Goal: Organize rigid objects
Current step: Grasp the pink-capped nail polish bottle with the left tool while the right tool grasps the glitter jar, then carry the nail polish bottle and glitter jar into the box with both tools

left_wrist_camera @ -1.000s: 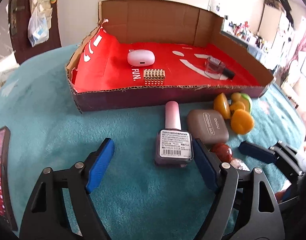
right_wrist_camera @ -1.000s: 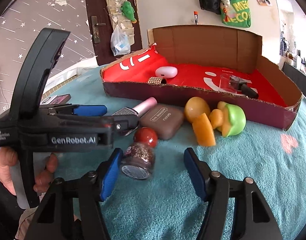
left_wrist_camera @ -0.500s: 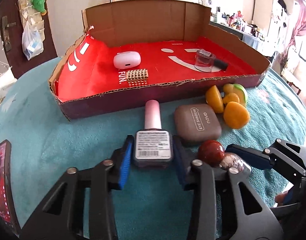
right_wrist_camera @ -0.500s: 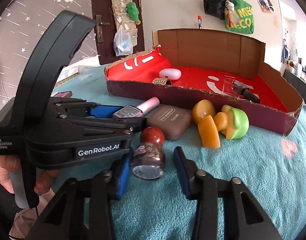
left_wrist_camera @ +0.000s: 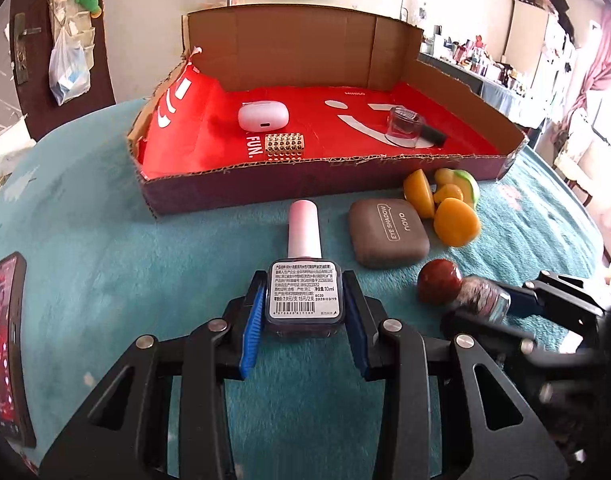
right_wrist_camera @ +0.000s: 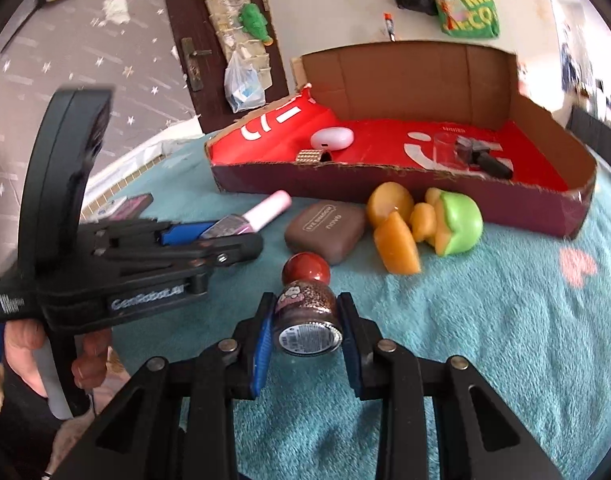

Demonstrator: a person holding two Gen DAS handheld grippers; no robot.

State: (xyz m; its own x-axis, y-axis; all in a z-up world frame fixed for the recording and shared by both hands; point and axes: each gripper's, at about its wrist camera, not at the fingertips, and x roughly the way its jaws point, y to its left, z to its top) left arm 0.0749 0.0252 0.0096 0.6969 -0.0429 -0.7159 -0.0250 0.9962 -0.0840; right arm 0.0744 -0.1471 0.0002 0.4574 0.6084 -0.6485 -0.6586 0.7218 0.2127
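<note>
At the bottom centre of the left wrist view, the left gripper (left_wrist_camera: 304,316) is clamped on a square nail polish bottle (left_wrist_camera: 304,300), its blue pads pressing both flat sides; the barcode label faces up and the pink cap points away toward the box. At the bottom centre of the right wrist view, the right gripper (right_wrist_camera: 307,330) is clamped on a round glitter polish bottle (right_wrist_camera: 307,318), its red ball cap pointing up the frame and its printed base facing the camera. This gripper and its bottle also show at the right edge of the left view, somewhat blurred. In the right view the left gripper fills the left side, with a hand (right_wrist_camera: 29,356) around its handle at the lower left. Both bottles are over a teal fleece cloth (left_wrist_camera: 105,264). A phone (left_wrist_camera: 3,344) lies at the left edge of the left view. Past the bottles, in mid-frame, a brown eye shadow case (left_wrist_camera: 388,233) lies flat on the cloth, and just to its right are orange and green toy fruit pieces (left_wrist_camera: 445,204), close against the box front. Farther up stands a shallow cardboard box (left_wrist_camera: 305,182) with a red lining. Inside it are a pale pink earbud case (left_wrist_camera: 263,116), a small studded gold block (left_wrist_camera: 285,146) just in front of it, and toward the right a clear cup (left_wrist_camera: 403,131) beside a small dark object.
</note>
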